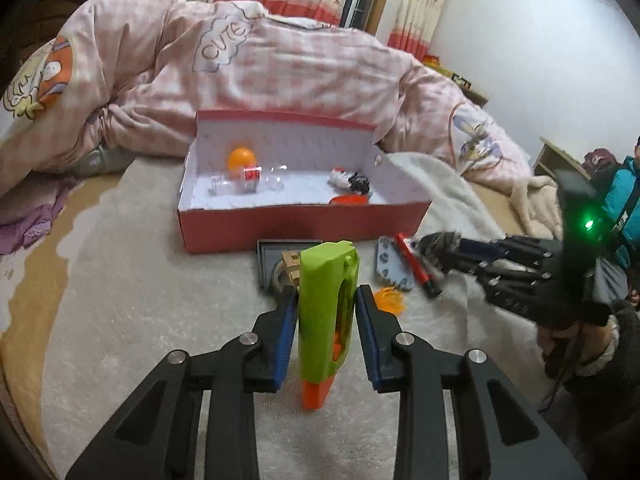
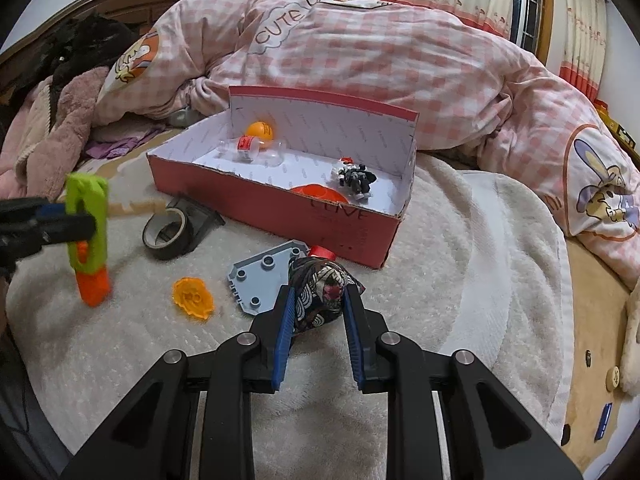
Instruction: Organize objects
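Observation:
My left gripper (image 1: 326,294) is shut on a lime-green toy blaster part (image 1: 326,320) with an orange tip, held upright just above the cream blanket. In the right wrist view that green toy (image 2: 86,200) hangs at the far left in the left gripper (image 2: 76,216). My right gripper (image 2: 319,292) is shut on a dark patterned fabric pouch (image 2: 320,292), low over the blanket. From the left wrist view, the right gripper (image 1: 448,246) and pouch (image 1: 436,240) appear on the right. The open red box (image 1: 300,224) (image 2: 280,216) lies beyond both, holding an orange ball (image 2: 261,130), a clear bottle (image 2: 252,150), a small figure (image 2: 356,180) and an orange disc (image 2: 320,194).
Loose on the blanket: a black tape roll (image 2: 168,236), a grey studded plate (image 2: 260,280), an orange translucent disc (image 2: 193,298), a red marker (image 1: 416,264), a wooden piece (image 1: 290,266). A pink checked quilt (image 2: 380,52) is heaped behind the box. A person in a teal jacket (image 1: 624,200) is at the right.

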`<state>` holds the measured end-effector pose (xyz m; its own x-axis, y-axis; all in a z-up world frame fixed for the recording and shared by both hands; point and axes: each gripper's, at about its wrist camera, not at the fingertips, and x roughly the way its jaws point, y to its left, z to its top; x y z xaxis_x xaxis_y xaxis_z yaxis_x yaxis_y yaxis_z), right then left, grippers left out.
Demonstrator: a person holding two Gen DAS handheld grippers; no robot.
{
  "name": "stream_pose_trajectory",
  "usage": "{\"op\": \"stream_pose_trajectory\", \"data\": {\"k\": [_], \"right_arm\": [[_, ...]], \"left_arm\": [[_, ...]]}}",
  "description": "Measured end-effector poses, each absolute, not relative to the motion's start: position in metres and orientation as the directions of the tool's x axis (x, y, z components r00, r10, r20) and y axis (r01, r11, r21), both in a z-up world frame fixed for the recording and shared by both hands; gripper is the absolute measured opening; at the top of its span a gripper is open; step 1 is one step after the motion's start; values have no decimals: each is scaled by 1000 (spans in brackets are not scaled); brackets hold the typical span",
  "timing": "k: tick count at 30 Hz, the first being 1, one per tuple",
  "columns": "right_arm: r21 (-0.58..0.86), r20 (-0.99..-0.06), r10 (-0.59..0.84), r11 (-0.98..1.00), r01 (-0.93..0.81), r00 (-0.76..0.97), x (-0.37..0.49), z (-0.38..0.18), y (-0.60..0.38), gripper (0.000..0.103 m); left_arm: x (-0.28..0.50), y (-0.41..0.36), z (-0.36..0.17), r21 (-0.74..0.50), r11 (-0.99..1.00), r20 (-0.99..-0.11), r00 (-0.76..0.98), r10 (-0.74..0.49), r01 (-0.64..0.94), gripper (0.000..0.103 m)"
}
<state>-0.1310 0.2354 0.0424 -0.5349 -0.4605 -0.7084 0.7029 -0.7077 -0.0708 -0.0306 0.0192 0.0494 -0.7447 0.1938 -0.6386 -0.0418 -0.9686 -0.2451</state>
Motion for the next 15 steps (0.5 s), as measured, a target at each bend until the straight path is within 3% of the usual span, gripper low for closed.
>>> {"op": "stream_pose_trajectory", "data": {"k": [3,5,9,10,11,12,15], "right_arm": [[-74,-714,-453,-709,701,-534,-132,40,234,25],[-77,-715,-451,-709,701,-534,-132,39,233,25],[-76,-716,-455,-704,706,-530,-132,39,232,25],[-78,-716,-454,-703,707,-530,-132,39,231,25],[-81,-717,-453,-701,708,-530,-131,38,231,25],[-83,-718,-451,-701,709,-530,-131,38,231,25],[-84,-719,-448,-702,707,-531,-131,38,230,25]], "left_arm": [[-33,15,44,-248,-968,-645,-741,186,-27,33],[-36,14,36,-234,-972,-676,-718,168,-7,65],[-33,9,25,-261,-965,-687,-707,171,20,68],[-31,9,24,-244,-969,-690,-709,149,34,55],[-30,10,23,-217,-975,-700,-703,122,48,22],[-31,14,21,-174,-983,-723,-685,90,54,6],[-31,15,16,-178,-983,-744,-660,103,48,2]]}}
